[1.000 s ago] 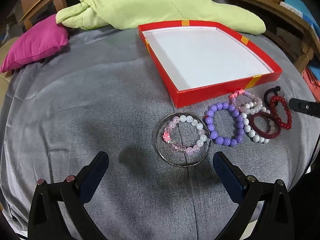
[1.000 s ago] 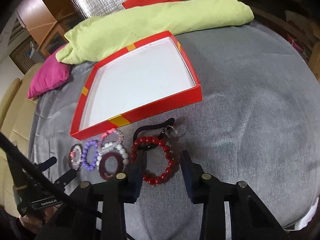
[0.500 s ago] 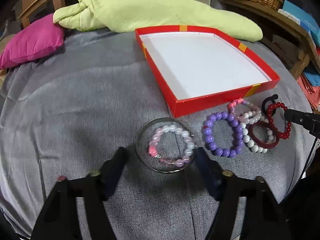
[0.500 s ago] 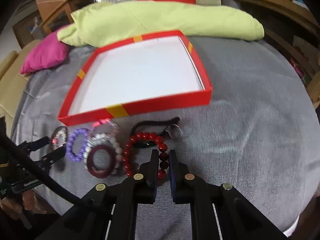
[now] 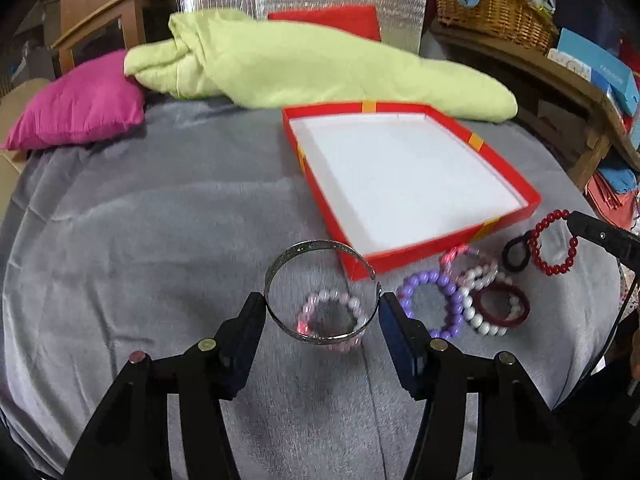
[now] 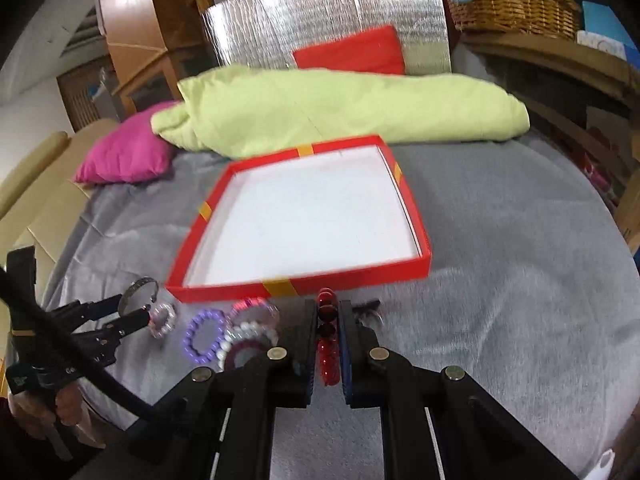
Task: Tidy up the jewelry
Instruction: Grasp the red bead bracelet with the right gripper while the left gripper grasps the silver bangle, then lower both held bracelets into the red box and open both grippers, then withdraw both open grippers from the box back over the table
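Note:
My left gripper (image 5: pixel 322 310) is shut on the silver bangle (image 5: pixel 296 250) and holds it tilted above the grey cloth; it also shows in the right wrist view (image 6: pixel 138 289). A pink bead bracelet (image 5: pixel 352 304) lies under it. My right gripper (image 6: pixel 329 316) is shut on the red bead bracelet (image 6: pixel 326 336), lifted off the cloth; it also shows in the left wrist view (image 5: pixel 554 240). The open red box (image 5: pixel 516 182) with a white floor lies behind, empty. A purple bracelet (image 5: pixel 434 282), a white one (image 5: pixel 486 330), a maroon ring (image 5: pixel 502 306) and a black hair tie (image 5: pixel 514 256) lie by the box.
A green folded blanket (image 5: pixel 320 68) and a pink cushion (image 5: pixel 80 100) lie at the back of the grey cloth (image 5: pixel 140 240). A wicker basket (image 5: pixel 492 4) stands on a wooden shelf at the back right.
My left gripper closed on the silver bangle and lifted it off the pink bracelet. My right gripper closed on the red bracelet and raised it toward the box.

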`<move>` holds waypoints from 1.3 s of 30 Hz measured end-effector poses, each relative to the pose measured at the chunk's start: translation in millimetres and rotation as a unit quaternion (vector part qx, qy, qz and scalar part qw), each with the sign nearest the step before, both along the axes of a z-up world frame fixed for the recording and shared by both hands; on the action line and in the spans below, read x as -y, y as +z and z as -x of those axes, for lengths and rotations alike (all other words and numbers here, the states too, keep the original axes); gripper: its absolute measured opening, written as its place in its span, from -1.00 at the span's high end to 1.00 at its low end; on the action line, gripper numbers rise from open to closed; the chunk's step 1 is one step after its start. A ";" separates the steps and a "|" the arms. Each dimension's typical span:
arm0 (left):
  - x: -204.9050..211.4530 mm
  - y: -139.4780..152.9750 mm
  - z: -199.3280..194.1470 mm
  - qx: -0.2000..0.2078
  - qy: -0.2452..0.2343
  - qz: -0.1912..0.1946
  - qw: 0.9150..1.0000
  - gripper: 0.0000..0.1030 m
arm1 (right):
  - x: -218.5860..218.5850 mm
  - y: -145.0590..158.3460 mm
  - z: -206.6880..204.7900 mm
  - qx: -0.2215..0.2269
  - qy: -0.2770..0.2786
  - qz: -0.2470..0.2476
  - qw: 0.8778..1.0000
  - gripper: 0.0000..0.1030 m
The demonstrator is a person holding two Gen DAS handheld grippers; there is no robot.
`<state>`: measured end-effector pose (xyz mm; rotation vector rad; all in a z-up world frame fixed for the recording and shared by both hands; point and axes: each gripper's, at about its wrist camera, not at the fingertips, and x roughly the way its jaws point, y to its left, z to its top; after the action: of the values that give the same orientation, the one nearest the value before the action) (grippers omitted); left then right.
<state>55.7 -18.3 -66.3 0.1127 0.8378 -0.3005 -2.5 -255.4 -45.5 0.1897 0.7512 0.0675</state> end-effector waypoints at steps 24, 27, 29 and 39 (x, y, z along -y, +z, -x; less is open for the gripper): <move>53.1 -5.6 -65.9 -0.009 -0.013 -0.022 1.000 -0.18 | 17.1 -13.1 -104.3 -0.036 -0.033 -0.049 0.998 0.72; 44.9 -1.0 -63.5 0.003 -0.005 -0.028 1.000 -0.19 | 28.2 -9.8 -100.1 -0.028 -0.058 -0.047 0.997 0.68; 35.7 1.3 -62.7 0.006 0.008 -0.032 0.999 -0.19 | 35.5 -8.3 -97.2 -0.026 -0.073 -0.048 0.996 0.68; -3.6 -2.6 -64.9 -0.029 0.057 -0.017 0.998 -0.26 | 87.1 -22.8 -90.9 -0.061 -0.184 -0.090 0.977 0.68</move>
<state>120.7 -14.7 -68.9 0.0888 0.9032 -0.1833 88.4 -342.5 -68.3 0.5074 0.8210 -0.2305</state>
